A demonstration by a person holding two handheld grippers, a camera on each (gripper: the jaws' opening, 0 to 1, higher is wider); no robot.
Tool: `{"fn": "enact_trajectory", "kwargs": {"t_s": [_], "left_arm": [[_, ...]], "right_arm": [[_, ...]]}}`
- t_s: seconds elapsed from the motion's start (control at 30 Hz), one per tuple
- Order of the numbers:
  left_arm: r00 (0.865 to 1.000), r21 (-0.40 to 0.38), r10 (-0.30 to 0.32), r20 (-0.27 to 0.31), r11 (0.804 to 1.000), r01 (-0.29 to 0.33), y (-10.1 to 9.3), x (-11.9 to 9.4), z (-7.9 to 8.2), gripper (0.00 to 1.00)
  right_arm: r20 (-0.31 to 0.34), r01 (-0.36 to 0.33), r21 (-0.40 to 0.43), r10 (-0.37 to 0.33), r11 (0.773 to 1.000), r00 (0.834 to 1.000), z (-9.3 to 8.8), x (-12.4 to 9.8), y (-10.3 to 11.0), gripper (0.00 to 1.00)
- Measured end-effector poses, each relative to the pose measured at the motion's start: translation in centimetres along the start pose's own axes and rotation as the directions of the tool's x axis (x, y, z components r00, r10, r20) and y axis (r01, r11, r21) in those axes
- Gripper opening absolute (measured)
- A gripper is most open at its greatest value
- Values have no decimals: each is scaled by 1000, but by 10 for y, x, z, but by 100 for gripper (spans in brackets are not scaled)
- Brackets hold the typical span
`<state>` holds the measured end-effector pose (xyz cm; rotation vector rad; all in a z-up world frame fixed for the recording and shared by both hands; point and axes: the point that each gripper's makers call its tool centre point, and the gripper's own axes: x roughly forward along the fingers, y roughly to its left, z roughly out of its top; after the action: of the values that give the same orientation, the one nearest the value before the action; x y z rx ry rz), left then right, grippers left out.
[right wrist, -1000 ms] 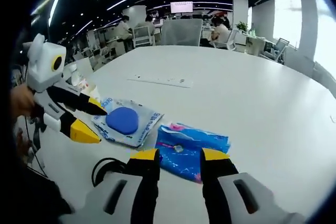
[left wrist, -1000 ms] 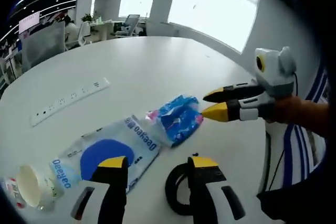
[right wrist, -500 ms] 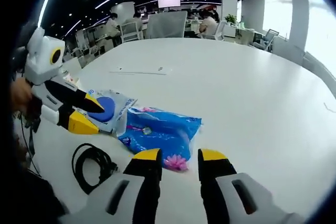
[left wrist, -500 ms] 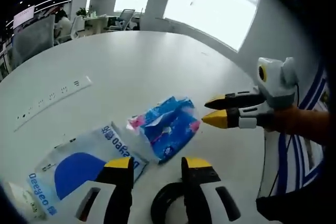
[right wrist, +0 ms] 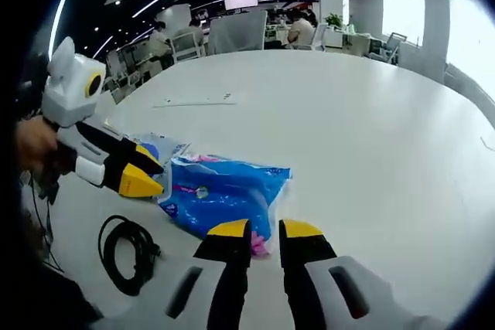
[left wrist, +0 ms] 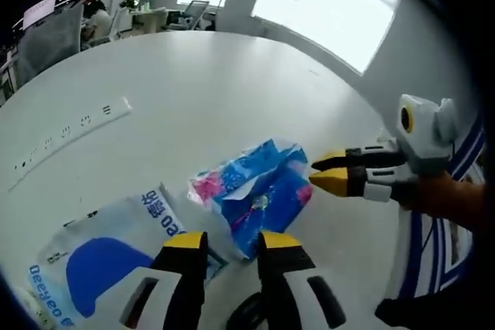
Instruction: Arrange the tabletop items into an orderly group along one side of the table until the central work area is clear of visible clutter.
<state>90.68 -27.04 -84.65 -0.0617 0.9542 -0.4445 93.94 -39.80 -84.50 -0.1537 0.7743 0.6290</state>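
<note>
Blue tissue pack (left wrist: 255, 191) lies flat on the white bench (left wrist: 232, 83), its pink-printed end toward my right tongs (right wrist: 261, 229) in the right gripper view. Those tongs sit low over the near edge of the pack with the yellow tips drawn close, a narrow slit between them; I cannot tell whether they pinch the wrapper. My left tongs (left wrist: 224, 241) hover at the opposite edge of the pack, tips also nearly together, and I cannot say if they touch it.

Just beside the pack, partly under its corner, lies a clear wipes packet (left wrist: 116, 249) with a blue oval and blue lettering. In the right gripper view I see the pack (right wrist: 220, 191) with the left tongs (right wrist: 147, 171) at its far-left edge, and a coiled black cable (right wrist: 124, 253) on the bench near them. A white power strip (left wrist: 69, 125) lies well apart, farther across the bench. Office desks, chairs and seated people stand beyond the bench, with bright windows behind.
</note>
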Motion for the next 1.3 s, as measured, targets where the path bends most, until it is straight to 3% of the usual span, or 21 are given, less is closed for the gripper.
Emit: {"fn": "enact_trajectory", "kwargs": {"t_s": [0.13,0.2,0.3,0.6,0.8,1.3], "left_arm": [[1000,-17,-8,-14,1000,8,-1,5,-3,13],[1000,-9,-1,-23,1000,1,1,5,-4,6],[1000,-22,-4,-28,1000,4,1,6,-6,3],[1000,-35,-14,-26,999,14,1,5,-5,0],[1000,-36,-1,18,999,2,4,0,9,0],[999,-37,36,-9,999,-36,15,6,4,2]], "right_arm": [[-5,5,12,-5,1000,1000,1,2,-3,0],[-6,11,25,-11,1000,1000,0,2,-4,0],[-1,8,23,-8,1000,1000,-1,2,-4,0],[46,33,-24,-32,999,998,9,2,-9,0],[84,50,-52,-46,997,995,21,3,-12,0],[50,33,-47,-31,998,998,18,20,-10,0]]}}
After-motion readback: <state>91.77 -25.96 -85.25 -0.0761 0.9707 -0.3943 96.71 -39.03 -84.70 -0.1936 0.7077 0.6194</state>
